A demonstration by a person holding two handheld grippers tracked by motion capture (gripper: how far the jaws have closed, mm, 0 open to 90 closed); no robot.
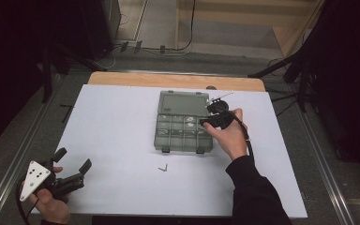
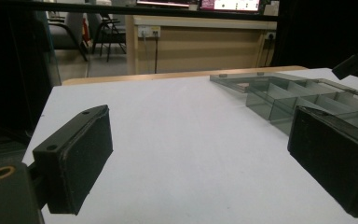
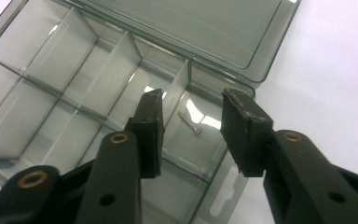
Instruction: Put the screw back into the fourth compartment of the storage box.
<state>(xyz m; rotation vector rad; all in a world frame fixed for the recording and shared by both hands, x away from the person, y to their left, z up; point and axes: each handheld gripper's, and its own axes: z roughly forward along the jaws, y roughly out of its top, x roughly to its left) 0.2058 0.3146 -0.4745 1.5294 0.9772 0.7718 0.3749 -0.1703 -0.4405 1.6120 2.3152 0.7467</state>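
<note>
Between the two black pads of our right gripper (image 3: pixel 191 135) there is an open gap, and nothing is pinched in it. Through that gap, just beyond the fingertips, we see a small silver metal screw (image 3: pixel 189 123) lying loose on the floor of a compartment of the smoky grey clear plastic organiser box (image 3: pixel 37 93). The pads hover above the screw and we cannot make out any contact with it. That compartment is at the box's end, in the row next to the hinged lid, which lies flat open behind it.

From the high view our right gripper (image 1: pixel 214 116) sits over the right edge of the box (image 1: pixel 183 123), the hand angled in from the right.

Our left gripper (image 1: pixel 73 165) is well apart from the box, down near the front left corner of the white table top (image 1: pixel 122 122), with its pads spread wide on nothing; in its own view the box (image 2: pixel 303 100) shows far off to the right.

A small dark L-shaped hex key (image 1: pixel 163 168) lies on the table just in front of the box, untouched.
</note>
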